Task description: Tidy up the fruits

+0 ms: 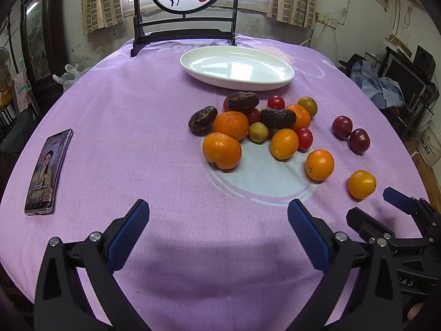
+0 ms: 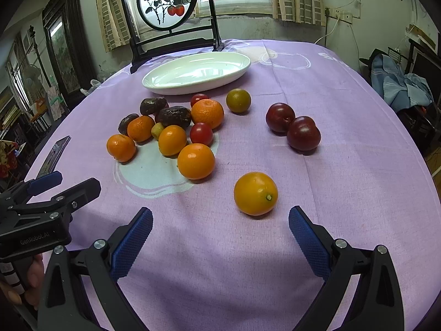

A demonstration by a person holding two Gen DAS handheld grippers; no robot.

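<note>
Left gripper [image 1: 217,211] and right gripper [image 2: 220,218] both spread wide, grasping nothing, above purple cloth-covered table [image 1: 137,151]. Mixed oranges, cherry tomatoes and dark fruits [image 1: 256,127] heaped near empty white oval ceramic dish [image 1: 237,67]; lone yellow-orange citrus [image 2: 255,193] just ahead of right fingers [image 2: 308,237]

Oranges [image 2: 196,161], tomatoes [image 2: 201,133], dark plums [image 2: 303,137] lying loose on purple cloth, white oval dish [image 2: 242,67] sitting empty beyond them
</note>
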